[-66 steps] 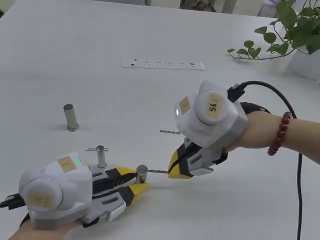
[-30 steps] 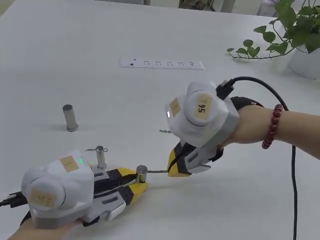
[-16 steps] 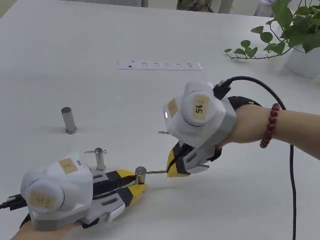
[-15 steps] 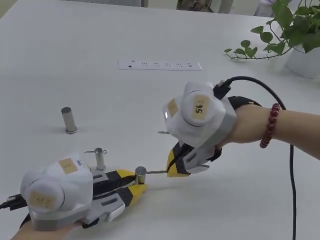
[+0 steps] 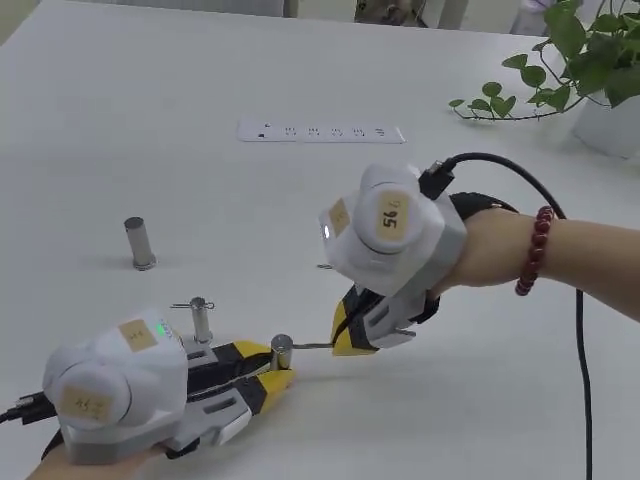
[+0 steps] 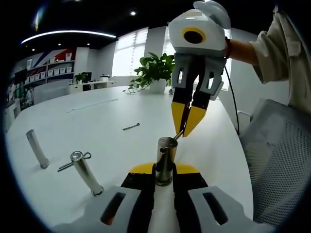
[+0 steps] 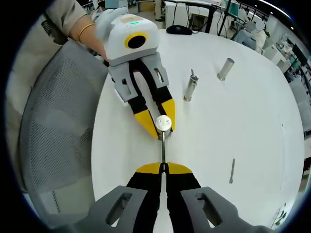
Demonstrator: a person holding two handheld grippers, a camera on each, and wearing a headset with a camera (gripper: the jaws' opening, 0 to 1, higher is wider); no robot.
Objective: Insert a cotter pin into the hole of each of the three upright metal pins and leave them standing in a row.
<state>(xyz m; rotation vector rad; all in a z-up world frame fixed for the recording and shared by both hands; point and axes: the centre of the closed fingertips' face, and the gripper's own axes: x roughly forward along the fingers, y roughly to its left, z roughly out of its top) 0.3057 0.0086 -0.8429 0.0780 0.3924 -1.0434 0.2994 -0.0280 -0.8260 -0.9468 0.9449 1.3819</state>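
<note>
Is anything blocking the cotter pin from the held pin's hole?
Nothing visible. The cotter pin in the right gripper reaches the metal pin near its top; the left gripper clamps lower, off that line.

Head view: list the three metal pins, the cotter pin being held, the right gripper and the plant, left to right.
Bare pin → finished pin → clamped pin → held cotter pin → right gripper → plant.
</note>
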